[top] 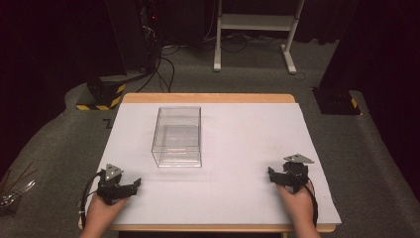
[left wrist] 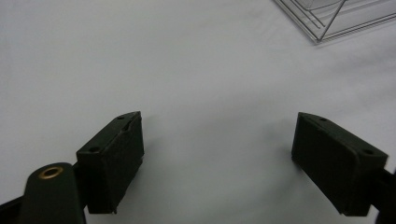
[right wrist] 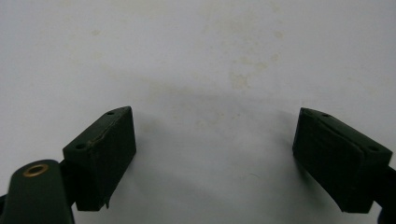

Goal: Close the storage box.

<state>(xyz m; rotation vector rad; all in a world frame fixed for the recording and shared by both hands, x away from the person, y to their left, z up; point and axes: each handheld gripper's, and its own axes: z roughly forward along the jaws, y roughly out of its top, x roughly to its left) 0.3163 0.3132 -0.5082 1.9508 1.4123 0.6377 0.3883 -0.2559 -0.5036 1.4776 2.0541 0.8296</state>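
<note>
Clear plastic box (top: 177, 136) sat on the white sheet (top: 237, 148) covering the wooden table (top: 208, 97), left of centre and nearer the far edge. It was rectangular, thin-walled, see-through, with sharp straight edges (one corner of it showed at top right of the left gripper view (left wrist: 327, 21)). The sheet was smooth and matte, with faint yellowish stains in the right gripper view.

Left gripper (top: 130, 185) rested near the front-left corner with its jaws spread wide and nothing between them. Right gripper (top: 271, 173) was near the front-right corner, likewise wide open and empty. Both had blocky black jaws with flat pads (left wrist: 116, 158).

Box was well apart from both grippers, with bare sheet all round it and a wide stretch to its right.
</note>
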